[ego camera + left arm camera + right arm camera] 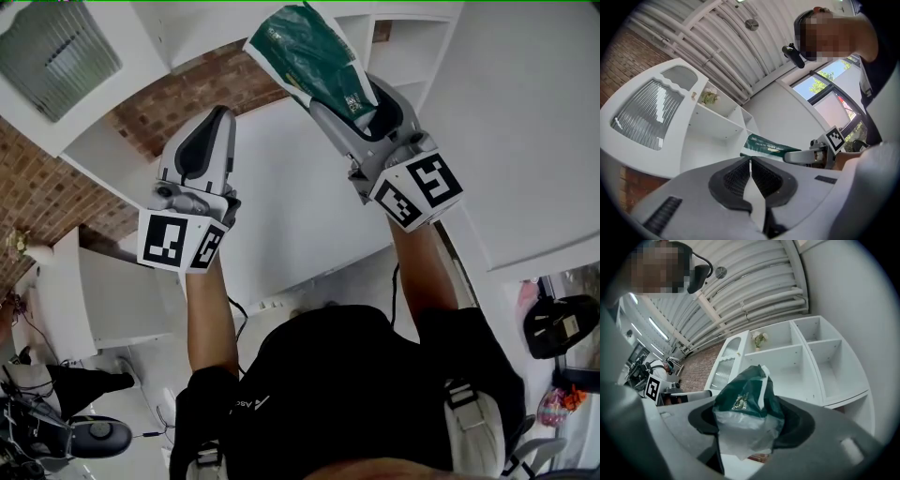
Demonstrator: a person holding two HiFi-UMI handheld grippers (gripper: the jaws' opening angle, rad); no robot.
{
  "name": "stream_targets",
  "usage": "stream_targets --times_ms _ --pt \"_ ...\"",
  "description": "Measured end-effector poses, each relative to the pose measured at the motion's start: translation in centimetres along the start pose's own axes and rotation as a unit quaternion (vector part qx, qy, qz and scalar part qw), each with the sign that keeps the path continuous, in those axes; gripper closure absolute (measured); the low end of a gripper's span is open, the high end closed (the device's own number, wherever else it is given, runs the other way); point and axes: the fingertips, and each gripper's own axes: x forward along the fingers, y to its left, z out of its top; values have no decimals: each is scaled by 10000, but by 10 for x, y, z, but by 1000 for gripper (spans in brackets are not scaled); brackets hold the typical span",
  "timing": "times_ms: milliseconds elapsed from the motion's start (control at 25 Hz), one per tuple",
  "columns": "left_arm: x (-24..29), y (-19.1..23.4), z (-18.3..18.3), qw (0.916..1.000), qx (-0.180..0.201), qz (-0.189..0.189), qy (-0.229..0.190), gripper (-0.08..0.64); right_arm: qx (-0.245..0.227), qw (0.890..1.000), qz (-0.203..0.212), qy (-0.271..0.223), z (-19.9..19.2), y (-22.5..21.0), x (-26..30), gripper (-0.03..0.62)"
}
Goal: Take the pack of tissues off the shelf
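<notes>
The pack of tissues (314,52), dark green with a white end, is clamped between the pads of my right gripper (354,101), held up in front of the white shelf unit (405,45). In the right gripper view the pack (747,411) fills the space between the jaws of that gripper (750,430), with the shelf unit (806,362) behind it. My left gripper (219,120) is raised beside it to the left, shut and empty. In the left gripper view its jaws (750,174) meet, and the pack (769,147) shows beyond them.
The shelf unit has several open compartments; one upper compartment holds a small plant (759,339). A ribbed glass cabinet door (644,112) sits at the unit's left, with a brick wall (47,192) beside it. White ceiling beams (754,287) run overhead.
</notes>
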Motion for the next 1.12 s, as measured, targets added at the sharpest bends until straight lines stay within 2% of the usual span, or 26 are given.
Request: stream_targets --times_ms 160,1120 --pt "4 -2 0 10000 -22 -14 20 551 -121 9999 30 -6 1 1 -1 305" --pt "9 0 -12 9999 -79 -75 73 551 -40 10000 53 5 -3 -1 0 310"
